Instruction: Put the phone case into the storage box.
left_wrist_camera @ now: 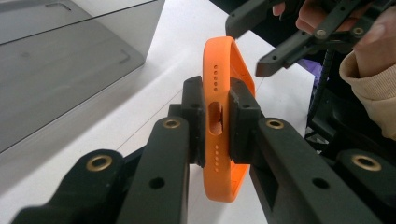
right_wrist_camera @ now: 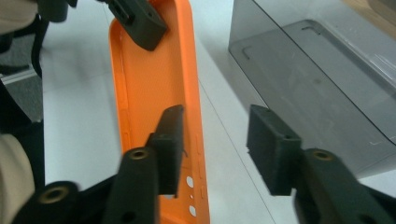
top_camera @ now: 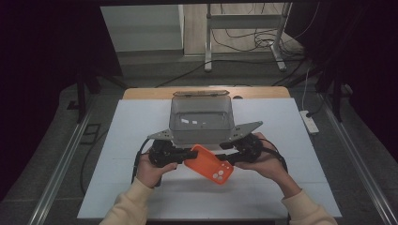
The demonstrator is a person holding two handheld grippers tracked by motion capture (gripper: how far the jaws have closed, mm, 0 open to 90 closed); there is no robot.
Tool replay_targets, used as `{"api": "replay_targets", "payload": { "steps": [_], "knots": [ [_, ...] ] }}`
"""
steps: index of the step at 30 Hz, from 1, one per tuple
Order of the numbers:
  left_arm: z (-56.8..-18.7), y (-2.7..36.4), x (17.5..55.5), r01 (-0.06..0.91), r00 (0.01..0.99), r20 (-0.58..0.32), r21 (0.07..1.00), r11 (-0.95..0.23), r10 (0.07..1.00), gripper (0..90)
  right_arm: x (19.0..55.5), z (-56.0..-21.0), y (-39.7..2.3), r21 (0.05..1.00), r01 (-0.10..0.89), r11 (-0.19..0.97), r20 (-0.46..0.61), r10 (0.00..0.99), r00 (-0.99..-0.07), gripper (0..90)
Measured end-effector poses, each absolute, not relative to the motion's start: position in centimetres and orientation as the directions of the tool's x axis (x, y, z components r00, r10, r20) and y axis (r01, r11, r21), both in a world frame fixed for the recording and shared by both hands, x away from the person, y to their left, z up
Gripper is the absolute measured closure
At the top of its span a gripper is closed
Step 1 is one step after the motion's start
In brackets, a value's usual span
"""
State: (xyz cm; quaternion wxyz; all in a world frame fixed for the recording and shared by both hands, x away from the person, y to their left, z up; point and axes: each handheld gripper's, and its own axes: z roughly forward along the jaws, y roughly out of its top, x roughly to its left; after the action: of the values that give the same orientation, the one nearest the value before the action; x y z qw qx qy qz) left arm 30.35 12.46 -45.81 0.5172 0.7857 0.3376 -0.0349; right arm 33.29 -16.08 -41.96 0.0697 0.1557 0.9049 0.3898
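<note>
An orange phone case [top_camera: 209, 164] hangs just above the white table sheet, in front of a clear grey box [top_camera: 202, 119]. My left gripper [top_camera: 191, 153] is shut on the case's end: in the left gripper view the pads [left_wrist_camera: 194, 116] press both faces of the orange case [left_wrist_camera: 224, 70] at its port cutout. My right gripper [top_camera: 226, 158] stands open at the other end, near the camera holes. In the right gripper view one pad [right_wrist_camera: 170, 140] lies over the case's hollow inside [right_wrist_camera: 149, 88], and the other pad [right_wrist_camera: 273, 144] stands clear beyond its side wall.
The clear box [right_wrist_camera: 317, 70] stands open-topped just behind the hands, with a wooden strip [top_camera: 199, 93] at its back. The white sheet [top_camera: 141, 187] covers the table. A power strip [top_camera: 309, 123] lies off the table's right side, and a metal stand [top_camera: 244, 23] with cables is on the floor behind.
</note>
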Motion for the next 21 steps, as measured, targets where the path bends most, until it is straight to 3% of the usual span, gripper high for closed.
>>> {"api": "replay_targets", "payload": {
  "steps": [5,10,21],
  "knots": [
    [-45.7,12.6,30.3,0.557,0.774,-0.395,0.796,-0.235,0.495,80.1,33.5,-42.1,-16.3,0.754,0.248,0.608,0.031,0.345,-0.938,36.8],
    [-45.7,12.7,30.2,0.548,0.778,-0.387,0.803,-0.235,0.494,80.1,33.8,-42.1,-16.8,0.779,0.276,0.563,0.081,0.345,-0.935,30.5],
    [-45.7,12.6,30.1,0.540,0.783,-0.381,0.808,-0.235,0.491,80.1,34.4,-42.8,-17.1,0.784,0.319,0.533,0.142,0.346,-0.927,28.4]
  ]
}}
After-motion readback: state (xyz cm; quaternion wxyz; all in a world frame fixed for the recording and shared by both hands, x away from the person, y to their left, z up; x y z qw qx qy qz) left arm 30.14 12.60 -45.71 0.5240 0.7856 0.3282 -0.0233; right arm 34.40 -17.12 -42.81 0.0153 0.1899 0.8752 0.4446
